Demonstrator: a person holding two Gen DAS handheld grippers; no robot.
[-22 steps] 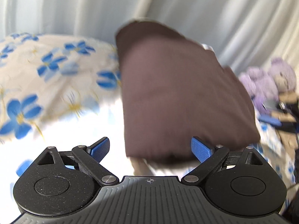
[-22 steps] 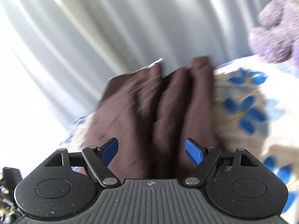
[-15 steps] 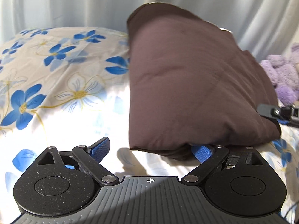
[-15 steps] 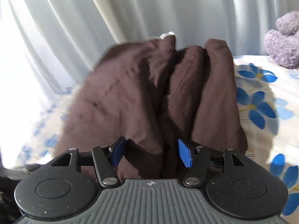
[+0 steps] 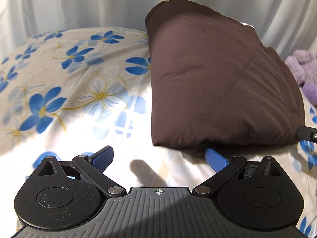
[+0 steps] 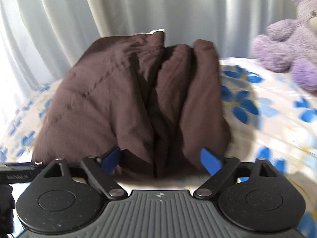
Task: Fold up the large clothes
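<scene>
Lying folded on floral sheet (image 5: pixel 79 99), puffy brown garment (image 5: pixel 218 79); both hand-held grippers, left (image 5: pixel 158 156) & right (image 6: pixel 160 158), spread, right just opened.

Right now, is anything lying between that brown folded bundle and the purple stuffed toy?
Nothing. In the right wrist view only bare flowered bedsheet separates the brown folded garment from the purple plush toy.

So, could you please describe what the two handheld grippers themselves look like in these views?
Both look alike: the left gripper and right gripper each have blue ribbed fingertip pads on black linkage arms with silver pivot pins, two round black housings, and a grey ridged body bearing a small crosshair mark. No cables or sleeves show.
</scene>
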